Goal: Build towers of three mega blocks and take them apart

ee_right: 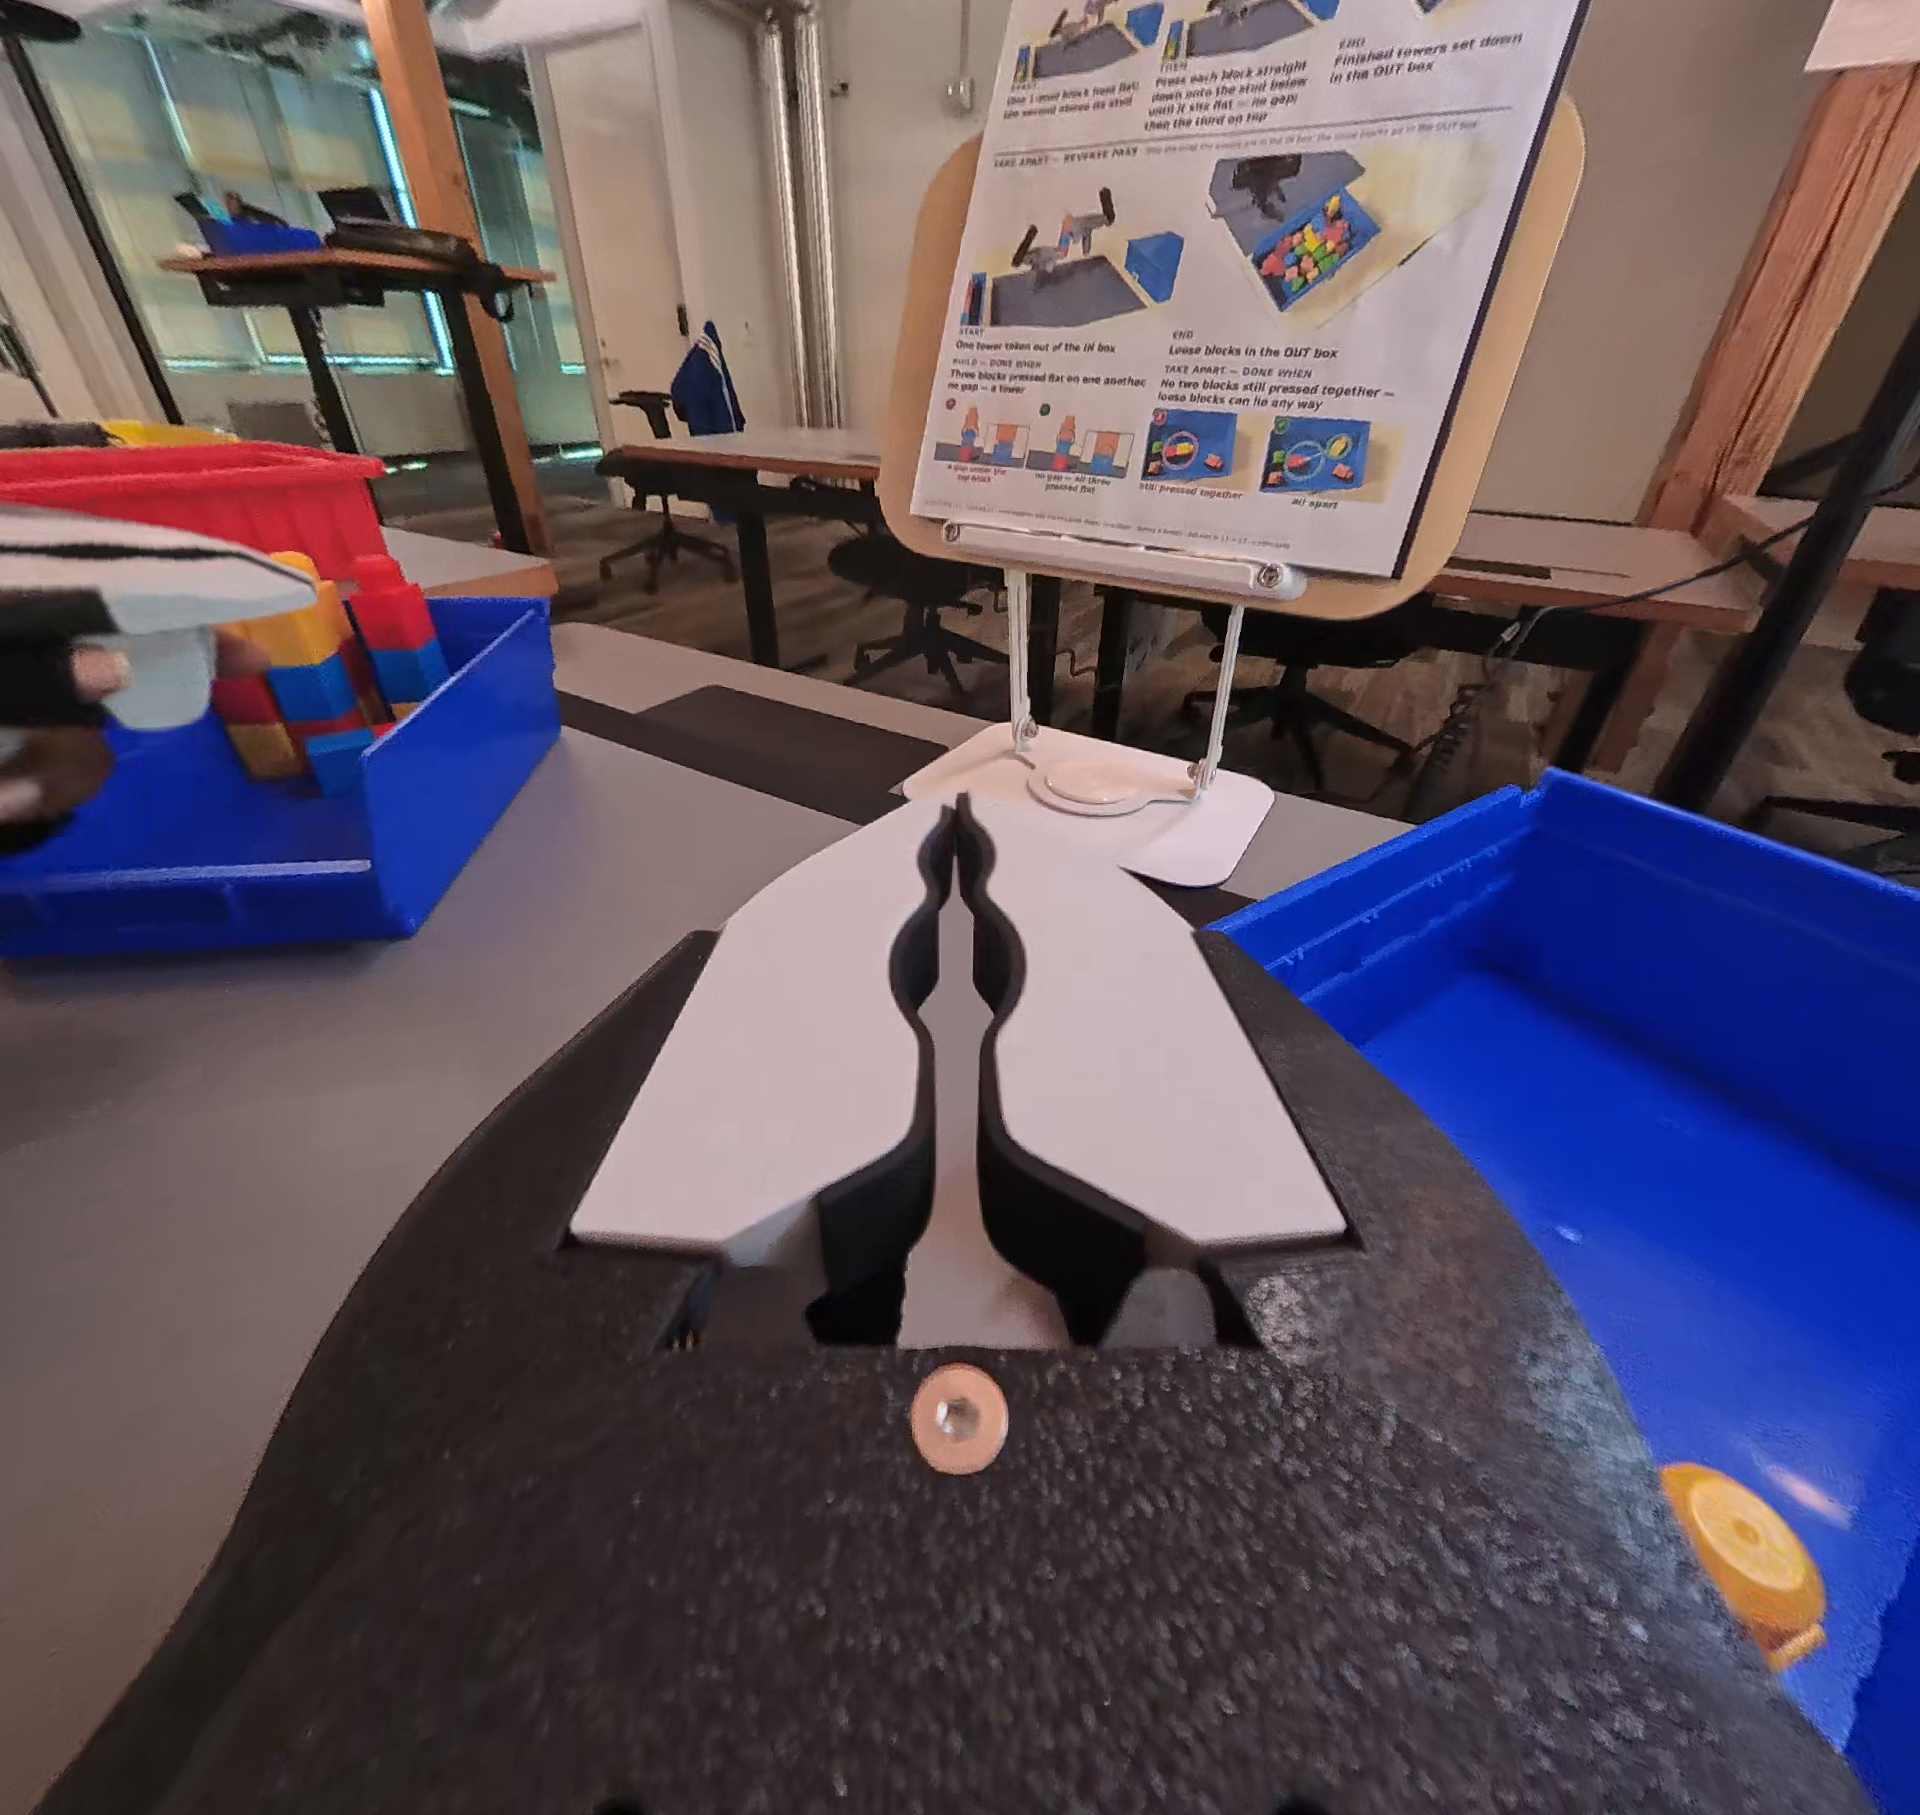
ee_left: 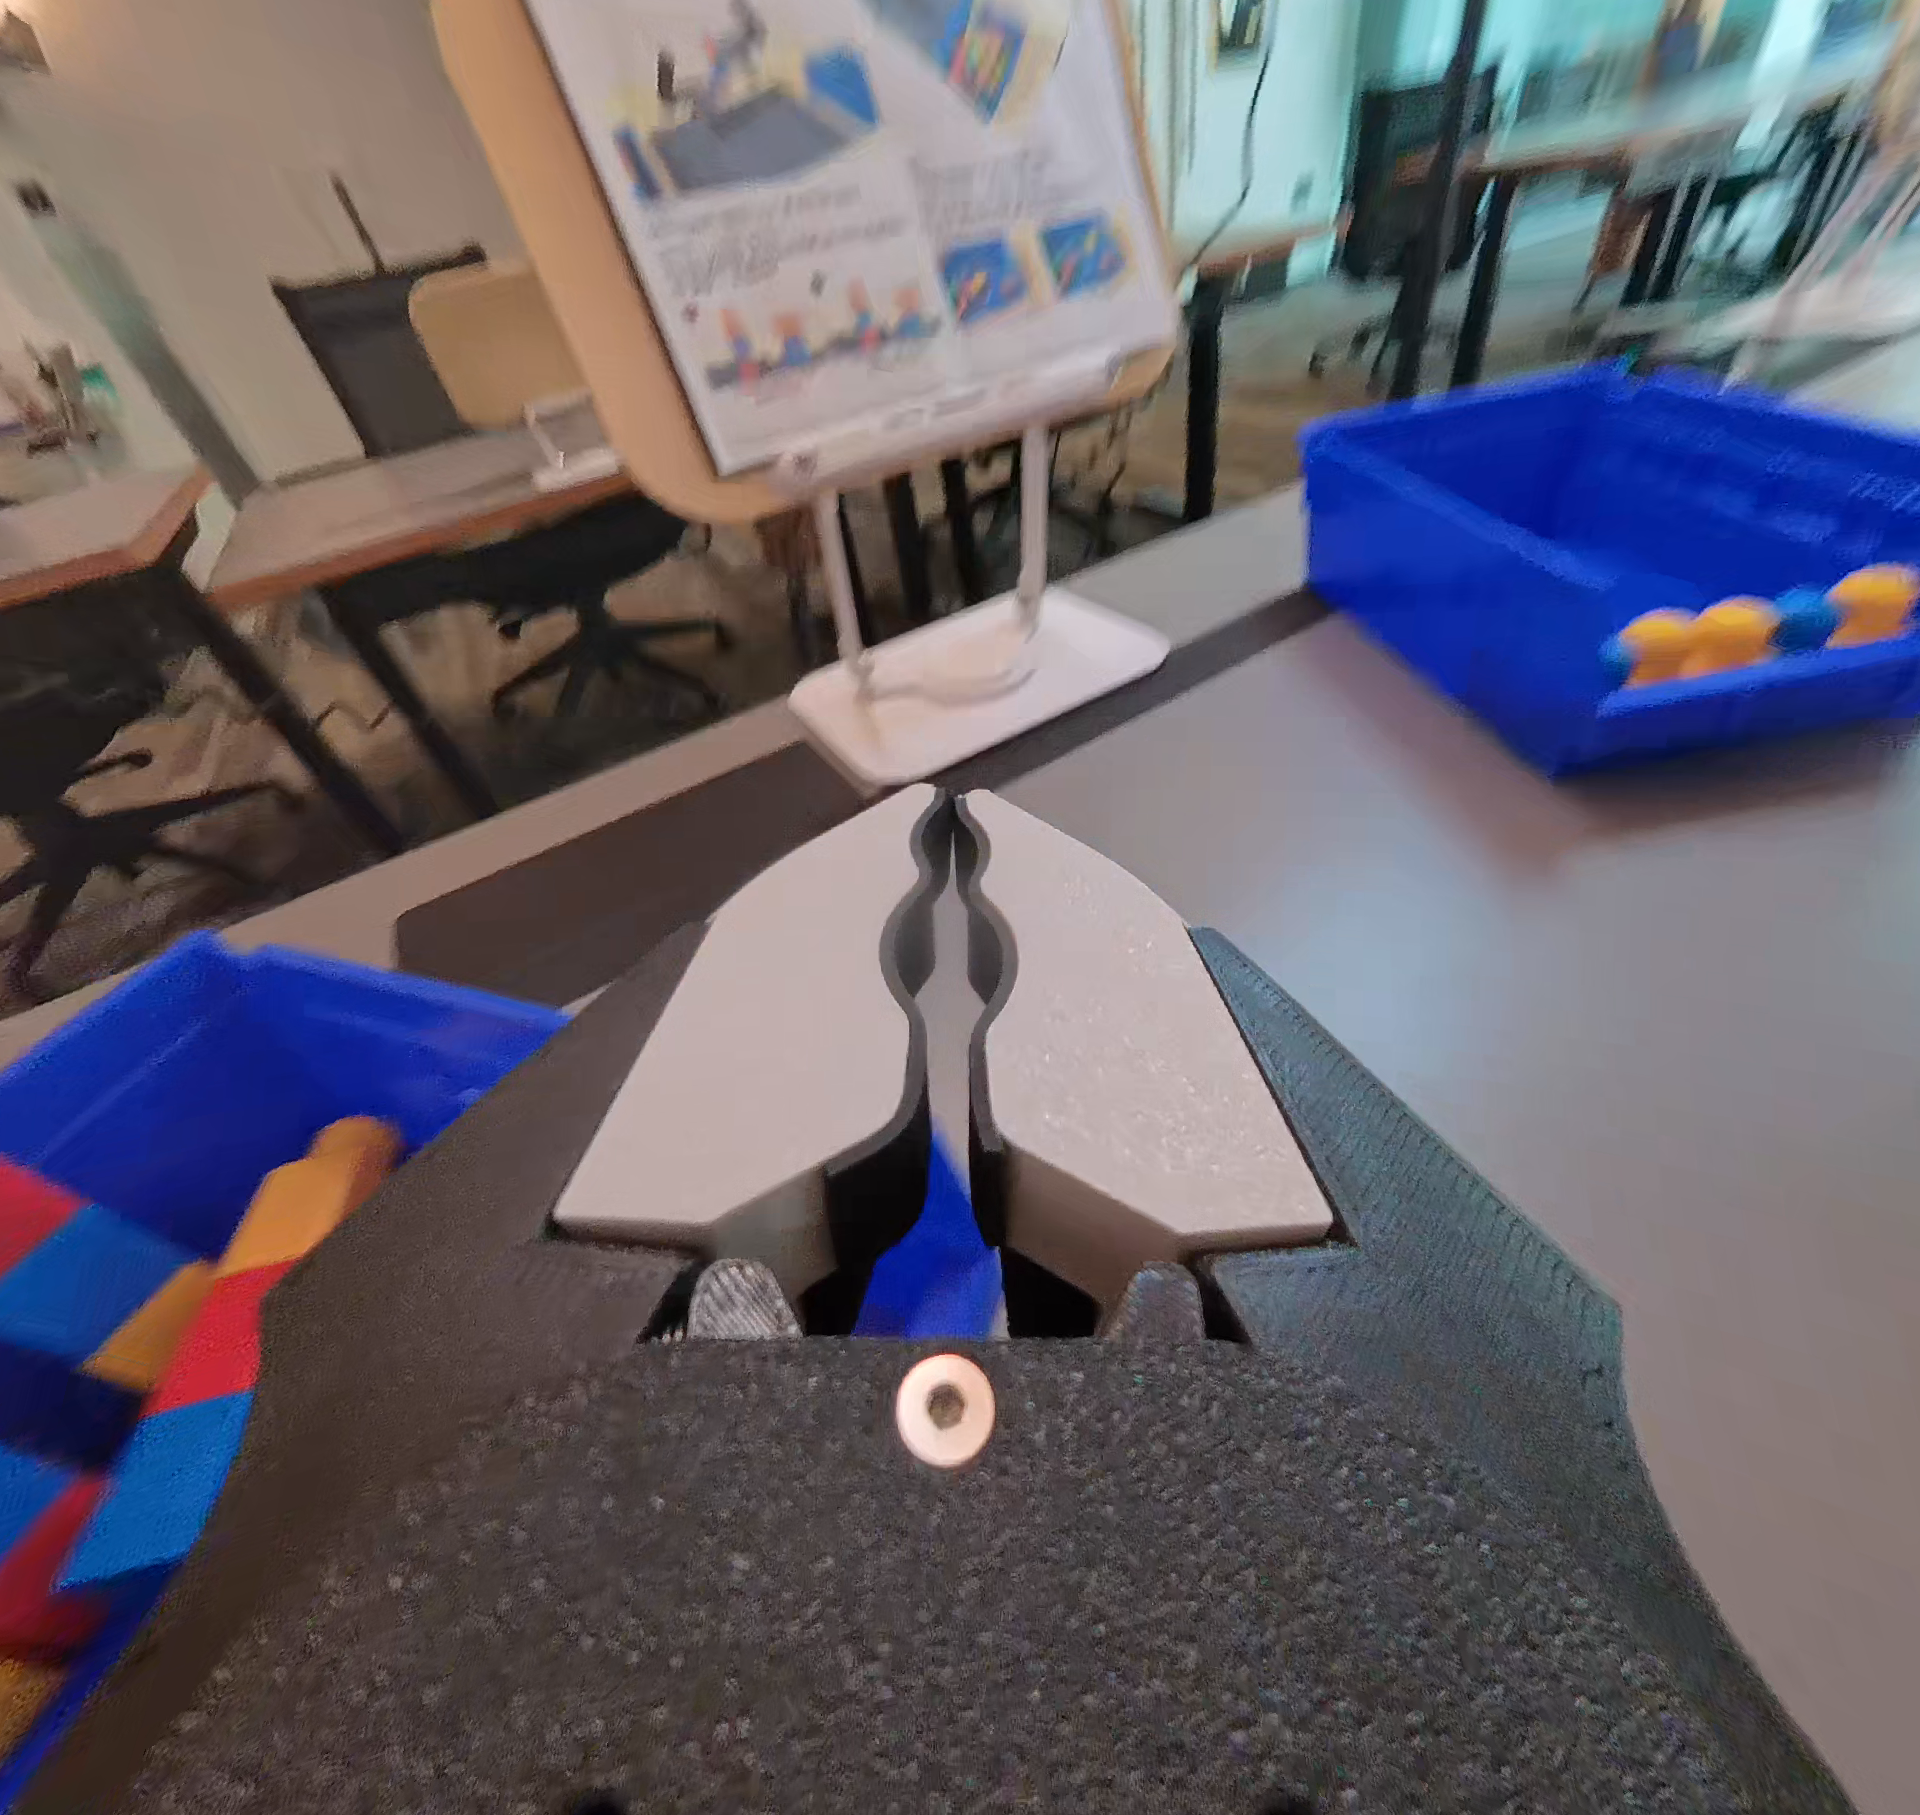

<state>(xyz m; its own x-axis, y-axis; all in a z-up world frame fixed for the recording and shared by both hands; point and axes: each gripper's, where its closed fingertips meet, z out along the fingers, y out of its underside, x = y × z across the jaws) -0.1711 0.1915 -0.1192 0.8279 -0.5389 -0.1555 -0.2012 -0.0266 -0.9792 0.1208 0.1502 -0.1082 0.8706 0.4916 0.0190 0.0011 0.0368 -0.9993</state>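
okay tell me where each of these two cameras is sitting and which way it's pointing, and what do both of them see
Left wrist view: rides the left gripper, jaws shut on nothing, over the near block bin, facing across the grey table at the instruction stand.
Right wrist view: rides the right gripper, also shut, beside the right bin, facing the same stand; the left gripper shows far left.
Shared: stand, table, both blue bins.

This is an open-plan office or lab workspace. Rows of long desks (ee_right: 748,446) with black swivel chairs (ee_left: 582,612) stand on a patterned floor, beside glass partitions (ee_right: 260,207) and exposed timber posts (ee_right: 1787,248). On the grey worktable (ee_right: 208,1090) sit blue plastic bins (ee_left: 1579,560) and an instruction sheet (ee_right: 1247,227) propped on a white stand (ee_right: 1132,789).
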